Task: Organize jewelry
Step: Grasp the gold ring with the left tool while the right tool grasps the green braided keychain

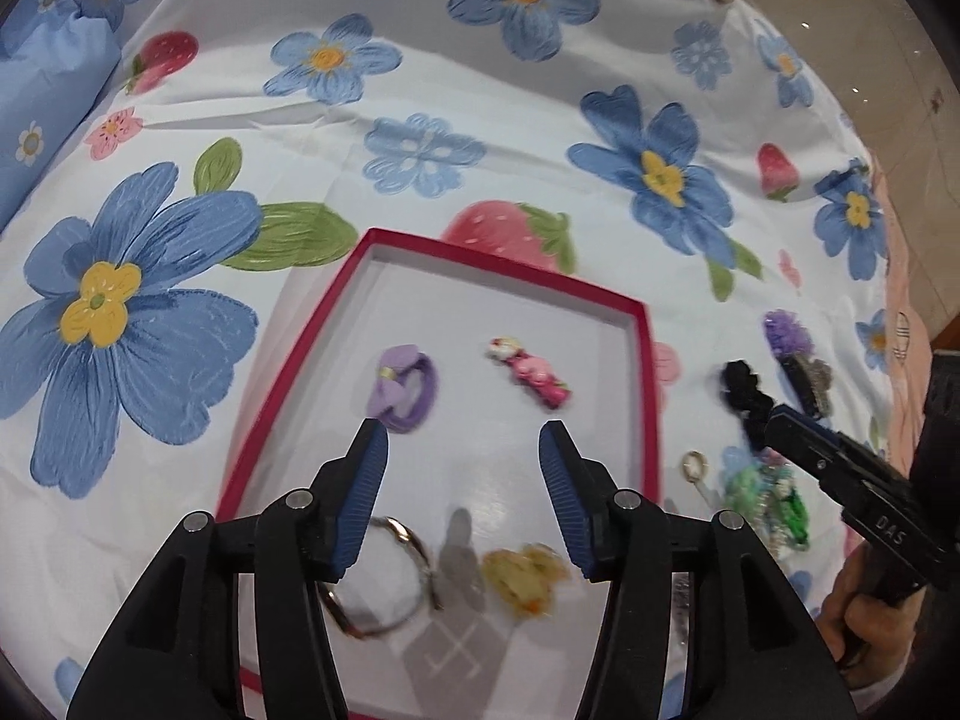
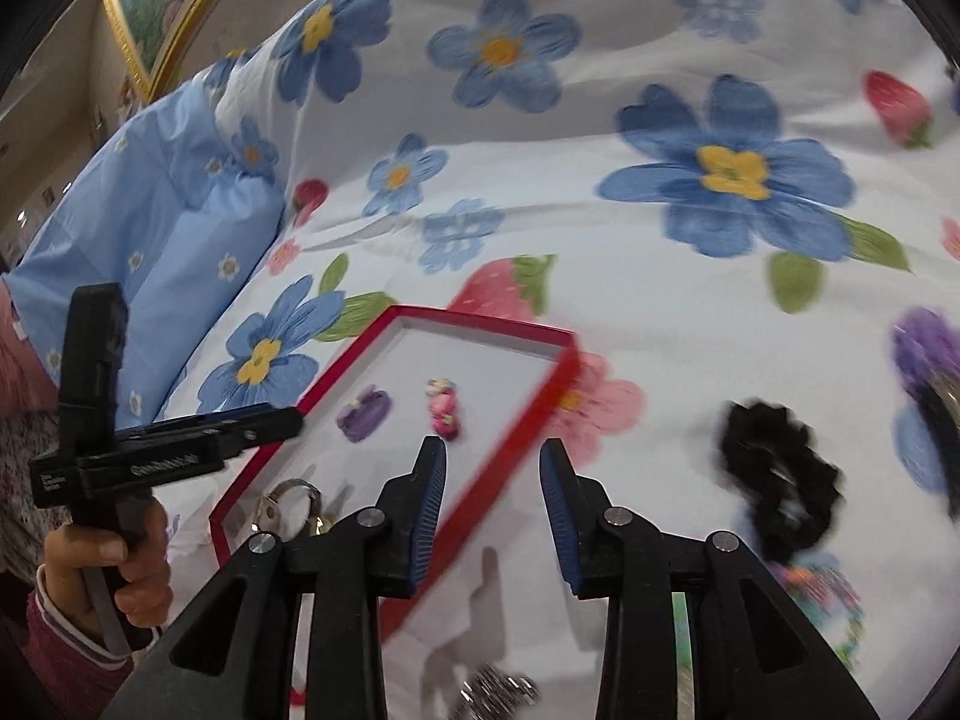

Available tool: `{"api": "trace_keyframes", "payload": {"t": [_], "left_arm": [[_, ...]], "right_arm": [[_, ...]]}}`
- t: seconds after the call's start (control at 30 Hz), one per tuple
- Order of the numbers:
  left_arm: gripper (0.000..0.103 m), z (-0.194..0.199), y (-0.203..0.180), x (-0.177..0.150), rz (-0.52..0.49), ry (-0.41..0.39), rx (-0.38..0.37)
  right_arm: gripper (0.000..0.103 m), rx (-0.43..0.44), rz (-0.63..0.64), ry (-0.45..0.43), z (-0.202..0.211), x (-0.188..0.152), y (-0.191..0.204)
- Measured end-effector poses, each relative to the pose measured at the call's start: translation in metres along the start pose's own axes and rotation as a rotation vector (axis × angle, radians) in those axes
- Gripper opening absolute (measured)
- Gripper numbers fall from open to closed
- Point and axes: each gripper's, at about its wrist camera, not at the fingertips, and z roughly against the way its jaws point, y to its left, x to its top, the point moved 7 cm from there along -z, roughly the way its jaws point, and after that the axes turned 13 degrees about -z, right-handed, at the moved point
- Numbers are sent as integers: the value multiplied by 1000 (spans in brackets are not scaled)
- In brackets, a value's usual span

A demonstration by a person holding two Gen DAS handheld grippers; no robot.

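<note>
I take the red-rimmed box [image 1: 645, 372] as my landmark. Inside it I count four pieces: a purple bow hair tie [image 1: 403, 387] and a pink clip [image 1: 531, 381] toward its far end, a metal bangle [image 1: 384, 582] and a yellow flower piece [image 1: 525, 579] at its near end.

My left gripper [image 1: 462, 444] hangs over the box's near half, jaws spread, nothing between the pads; the bangle and the yellow piece lie just under it. My right gripper [image 2: 493, 462] hovers over the box's right rim, jaws parted and empty too.

The coming move, I judge, turns on the black scrunchie [image 2: 780, 474]: it lies on the floral bedspread [image 1: 420, 60] outside the box, to the right of that rim and to the right of my right fingers, well apart from the left gripper. So the right hand is the nearer one. The scrunchie is a crumpled loop with no clear long axis.

Outside the box I count the black scrunchie, a purple scrunchie [image 1: 786, 330], a dark claw clip [image 1: 810, 381], a small ring [image 1: 694, 465] and a green beaded tangle [image 1: 768, 498]; blur there may hide more than one piece in that tangle.
</note>
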Motion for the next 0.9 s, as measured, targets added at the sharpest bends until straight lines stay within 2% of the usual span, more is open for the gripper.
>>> {"api": "trace_keyframes", "payload": {"t": [0.07,0.13,0.17,0.5,0.73,0.9], "left_arm": [[54,7,-10,-1,-9,-13,-17],[56,12,-20,-3,-18,-19,-30],[56,13,-25,-3,-23,-20,-35],[56,10,-85,-10,-122,-4,-93],[56,1,-127,-11,-221,13,-125],[56,-9,-143,-11,-307,31,-112]], "right_arm": [[35,-14,-24,-17,12,-2,-13],[44,-34,-53,-47,27,-5,-29],[45,-51,-69,-59,36,-7,-40],[45,-128,-219,-109,85,-30,-113],[45,-143,-234,-109,95,-37,-130],[45,-152,-210,-97,95,-39,-131]]}}
